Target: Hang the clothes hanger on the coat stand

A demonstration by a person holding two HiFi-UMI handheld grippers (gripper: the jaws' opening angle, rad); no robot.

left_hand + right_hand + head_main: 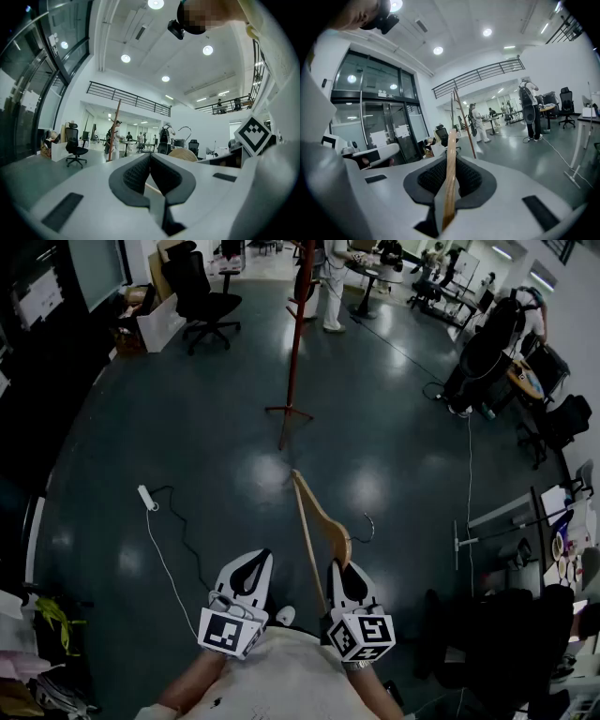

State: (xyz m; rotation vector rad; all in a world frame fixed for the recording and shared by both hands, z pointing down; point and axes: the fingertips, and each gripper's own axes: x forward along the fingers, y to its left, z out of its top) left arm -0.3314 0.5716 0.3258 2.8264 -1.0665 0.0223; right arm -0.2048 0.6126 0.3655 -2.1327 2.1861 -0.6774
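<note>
I have the right tongs (pixel 339 568) clamped on the wooden hanger (pixel 328 515). In the right gripper view the hanger's flat edge runs up between the two dark pads, which are pressed against it on both sides. From the head view the hanger sticks out ahead of the tongs and leans to the left, with its wire hook (pixel 366 526) curling off to the right.

The left tongs (pixel 253 563) sit just beside the right ones, at about the same height. Their tips are pressed together and hold nothing; the left gripper view shows the pads meeting at the front.

The coat stand (pixel 297 334) is a red pole on splayed feet. It stands well ahead of me on the dark glossy floor (pixel 187 446), far from the hanger. An office chair (pixel 202 287) is off to its left, and a white power strip (pixel 147 496) lies on the floor nearer to me, left of the tongs, with its cable trailing away.
</note>
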